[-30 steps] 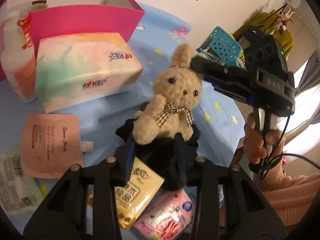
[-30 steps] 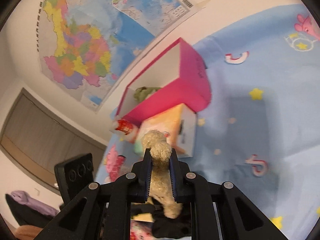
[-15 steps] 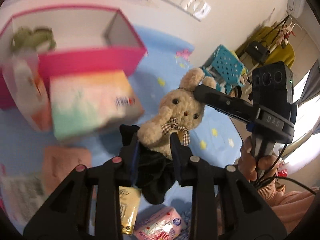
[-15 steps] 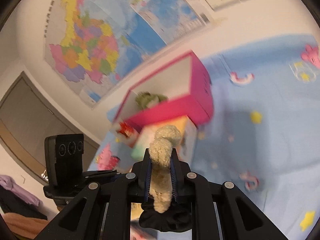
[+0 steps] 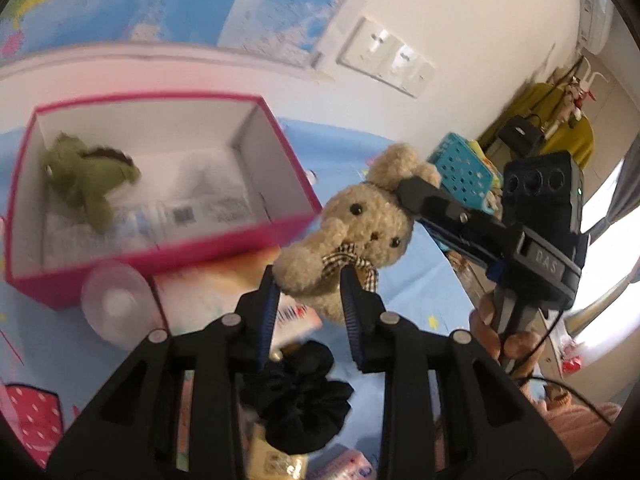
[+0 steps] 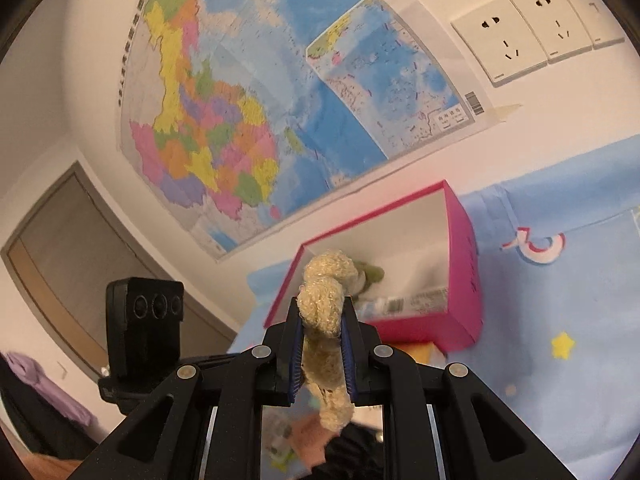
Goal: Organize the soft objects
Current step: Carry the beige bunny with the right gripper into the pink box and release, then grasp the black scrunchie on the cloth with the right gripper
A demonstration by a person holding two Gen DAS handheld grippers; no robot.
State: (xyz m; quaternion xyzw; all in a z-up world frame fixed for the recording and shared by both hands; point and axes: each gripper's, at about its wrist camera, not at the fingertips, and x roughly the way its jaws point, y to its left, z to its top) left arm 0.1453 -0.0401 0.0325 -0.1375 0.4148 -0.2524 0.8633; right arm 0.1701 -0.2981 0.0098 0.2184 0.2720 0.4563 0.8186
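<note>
A beige plush bunny [image 5: 352,236] with a checked bow hangs in the air. My right gripper [image 6: 320,312] is shut on its ear [image 6: 322,304]; that gripper also shows in the left wrist view [image 5: 416,196]. My left gripper [image 5: 308,288] is open, its fingers on either side of the bunny's lower body. A black scrunchie [image 5: 300,400] hangs low between the left fingers; what holds it is unclear. The open pink box [image 5: 280,232] lies beyond the bunny, with a green plush toy [image 5: 84,184] inside. The box also shows in the right wrist view [image 6: 464,280].
A tissue pack [image 5: 224,300] and a clear bottle cap [image 5: 116,300] sit in front of the box on the blue cloth [image 6: 560,380]. Snack packets [image 5: 280,464] lie below. A teal basket [image 5: 464,172] stands at the right. A wall map [image 6: 260,120] and sockets [image 6: 532,40] are behind.
Both grippers have lifted the bunny up off the cloth and toward the pink box. The view now looks down into the box. The scrunchie has slipped lower, below the bunny.
</note>
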